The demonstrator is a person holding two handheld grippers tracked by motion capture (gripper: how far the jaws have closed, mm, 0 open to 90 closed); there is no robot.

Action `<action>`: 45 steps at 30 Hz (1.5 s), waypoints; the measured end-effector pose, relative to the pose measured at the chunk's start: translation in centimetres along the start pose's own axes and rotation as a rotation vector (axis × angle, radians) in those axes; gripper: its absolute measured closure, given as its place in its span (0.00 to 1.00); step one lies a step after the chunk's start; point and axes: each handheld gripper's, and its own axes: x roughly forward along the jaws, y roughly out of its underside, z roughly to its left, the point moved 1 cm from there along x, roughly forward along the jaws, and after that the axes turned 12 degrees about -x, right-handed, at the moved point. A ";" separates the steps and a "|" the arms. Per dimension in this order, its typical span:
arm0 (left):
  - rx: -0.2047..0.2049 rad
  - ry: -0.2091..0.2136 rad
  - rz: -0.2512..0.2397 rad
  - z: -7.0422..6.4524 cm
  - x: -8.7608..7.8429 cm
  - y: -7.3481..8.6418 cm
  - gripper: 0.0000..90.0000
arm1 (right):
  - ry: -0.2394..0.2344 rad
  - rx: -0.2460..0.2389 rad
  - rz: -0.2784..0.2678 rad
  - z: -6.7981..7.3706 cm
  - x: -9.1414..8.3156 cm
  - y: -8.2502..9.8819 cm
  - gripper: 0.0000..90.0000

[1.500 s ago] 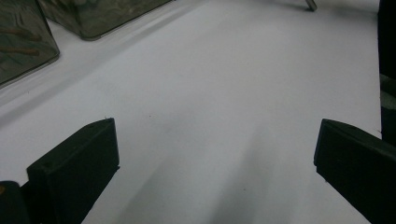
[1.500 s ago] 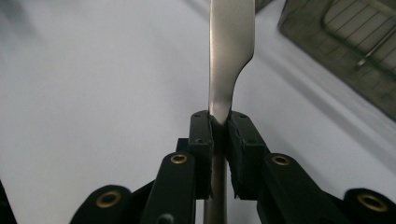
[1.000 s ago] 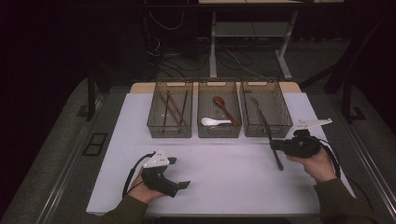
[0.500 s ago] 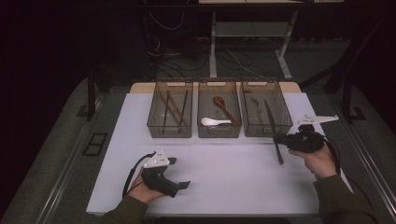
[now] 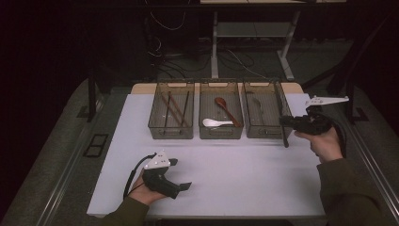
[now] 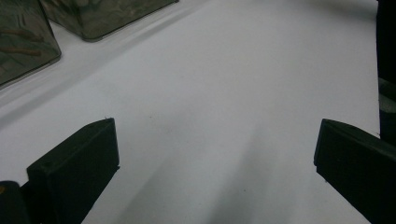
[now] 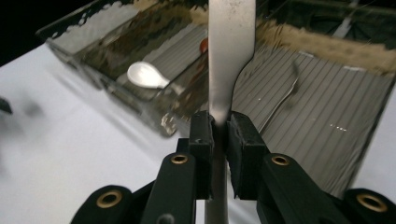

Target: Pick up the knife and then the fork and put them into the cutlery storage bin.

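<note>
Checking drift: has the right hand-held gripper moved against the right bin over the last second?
Yes. The right hand-held gripper, shut on a knife, has risen and shifted toward the right bin; the blade now overlaps its right wall.

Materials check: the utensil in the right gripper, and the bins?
Utensil: looks like metal, brushed silver, a flat strip with a dull even sheen, clamped between the right gripper pads. Which kind of utensil it is cannot be told. Bins: probably smoky clear plastic; the spoons inside show through the walls, and the floor is ribbed.
</note>
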 end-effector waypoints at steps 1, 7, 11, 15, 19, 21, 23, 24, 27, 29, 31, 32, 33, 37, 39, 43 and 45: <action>0.000 0.000 0.000 0.0 0.0 0.0 0.00 | 0.007 -0.002 -0.001 -0.2 -0.1 -0.4 0.89; -0.005 0.003 -0.003 0.0 0.1 0.0 0.00 | 0.046 -0.009 -0.005 -1.8 -0.2 -3.2 0.89; -0.003 0.001 -0.003 0.0 0.0 0.0 0.00 | 0.076 -0.014 -0.013 -3.0 0.2 -4.9 0.89; -0.001 0.003 -0.001 0.0 0.0 0.0 0.00 | 0.104 -0.010 -0.009 -4.4 1.3 -5.9 0.89; -0.004 0.003 -0.003 0.0 0.0 0.0 0.00 | 0.125 0.010 0.014 -5.7 2.9 -6.0 0.89; -0.003 0.002 -0.004 0.1 0.0 0.0 0.00 | 0.122 0.028 0.029 -6.3 3.7 -5.7 0.89; -0.002 0.003 -0.004 0.1 0.0 0.0 0.00 | 0.123 0.048 0.063 -6.8 4.7 -5.1 0.89; -0.003 0.003 -0.004 0.1 -0.1 0.1 0.00 | 0.122 0.058 0.082 -7.0 5.1 -4.8 0.89; -0.003 0.003 -0.002 0.1 0.0 0.1 0.00 | 0.128 0.073 0.136 -7.4 6.3 -4.0 0.89; -0.003 0.003 -0.003 0.1 0.0 0.1 0.00 | 0.121 0.083 0.162 -7.6 6.8 -3.6 0.89; -0.003 0.002 -0.002 0.1 0.0 0.1 0.00 | 0.106 0.089 0.191 -7.5 7.4 -3.3 0.89; -0.003 0.002 -0.002 0.1 0.0 0.1 0.00 | 0.100 0.095 0.213 -7.5 7.7 -3.2 0.89; -0.003 0.002 -0.002 0.1 0.0 0.1 0.00 | 0.095 0.094 0.233 -7.4 7.9 -3.0 0.89; -0.001 0.002 0.001 0.1 0.0 0.1 0.00 | 0.071 0.094 0.285 -7.2 8.7 -2.6 0.89; -0.002 0.002 0.000 0.0 0.0 0.1 0.00 | 0.061 0.082 0.300 -7.1 8.9 -2.5 0.89; -0.002 0.003 0.002 0.0 0.0 0.1 0.00 | 0.064 0.072 0.335 -6.8 9.4 -2.4 0.89; -0.003 0.003 0.003 0.0 0.1 0.1 0.00 | 0.068 0.077 0.344 -6.7 9.6 -2.4 0.88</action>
